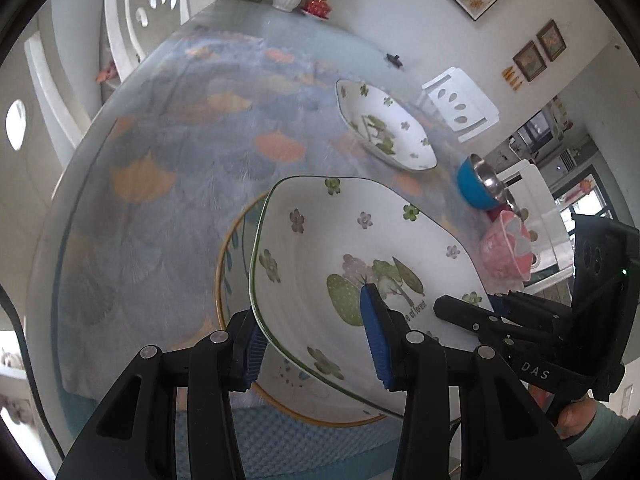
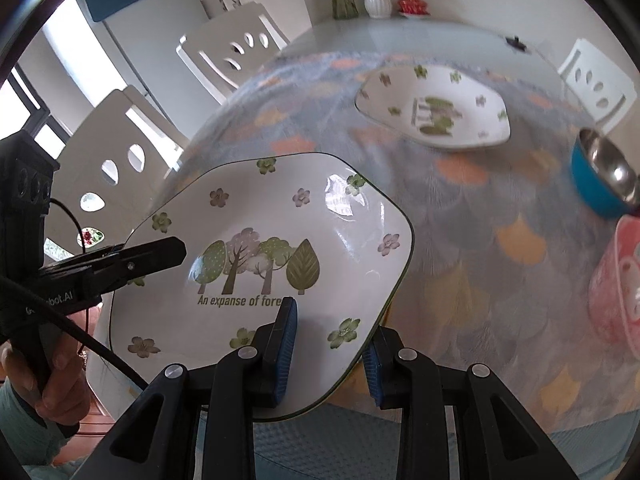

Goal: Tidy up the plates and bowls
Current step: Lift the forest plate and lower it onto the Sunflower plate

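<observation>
Left wrist view: both grippers' fingers (image 1: 372, 320) clamped on tree-print plate (image 1: 360, 248), gold-rimmed plate (image 1: 224, 264) mostly hidden beneath.

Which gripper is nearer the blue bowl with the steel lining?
Right. The right gripper, holding the near side of the white tree-print plate, has the blue bowl with the steel lining just beyond it; the left gripper grips the plate's opposite rim.

A squarish white tree-print dish (image 2: 280, 248) is held tilted above a yellow-rimmed plate (image 1: 236, 248). A matching dish (image 2: 436, 110) lies farther right, beside blue (image 2: 600, 176) and pink (image 2: 618, 280) bowls.
</observation>
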A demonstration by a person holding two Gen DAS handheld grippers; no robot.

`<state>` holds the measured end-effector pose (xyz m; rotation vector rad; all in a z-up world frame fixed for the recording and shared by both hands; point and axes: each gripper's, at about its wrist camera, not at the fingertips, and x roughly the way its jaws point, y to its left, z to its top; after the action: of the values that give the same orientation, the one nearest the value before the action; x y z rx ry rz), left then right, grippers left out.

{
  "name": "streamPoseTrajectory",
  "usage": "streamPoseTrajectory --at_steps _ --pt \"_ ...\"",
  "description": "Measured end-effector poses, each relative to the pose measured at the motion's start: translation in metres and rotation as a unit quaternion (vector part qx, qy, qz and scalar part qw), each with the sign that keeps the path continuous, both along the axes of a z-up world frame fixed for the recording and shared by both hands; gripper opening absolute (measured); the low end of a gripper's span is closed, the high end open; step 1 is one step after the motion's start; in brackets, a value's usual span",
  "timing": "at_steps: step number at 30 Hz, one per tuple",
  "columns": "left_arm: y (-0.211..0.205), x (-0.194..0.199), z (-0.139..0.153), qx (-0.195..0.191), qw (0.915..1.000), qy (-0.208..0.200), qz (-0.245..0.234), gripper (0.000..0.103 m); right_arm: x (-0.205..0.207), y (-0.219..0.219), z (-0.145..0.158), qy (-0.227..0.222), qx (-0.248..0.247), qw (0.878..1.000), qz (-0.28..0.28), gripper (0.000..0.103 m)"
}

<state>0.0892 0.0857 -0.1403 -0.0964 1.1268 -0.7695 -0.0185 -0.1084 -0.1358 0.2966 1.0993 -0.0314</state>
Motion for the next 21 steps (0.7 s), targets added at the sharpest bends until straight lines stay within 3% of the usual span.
streamPoseTrajectory --at_steps 12,21 --pt "0.013 -0.008 -0.016 0.004 0.9996 0.023 0.016 0.04 0.007 0.005 -0.016 0.019 -0.017 1.0 0.009 0.029" --pt "0.026 -0.014 -0.011 0.009 0.9995 0.021 0.02 0.04 0.009 0.0 -0.015 0.029 -0.016 0.999 -0.025 0.029"
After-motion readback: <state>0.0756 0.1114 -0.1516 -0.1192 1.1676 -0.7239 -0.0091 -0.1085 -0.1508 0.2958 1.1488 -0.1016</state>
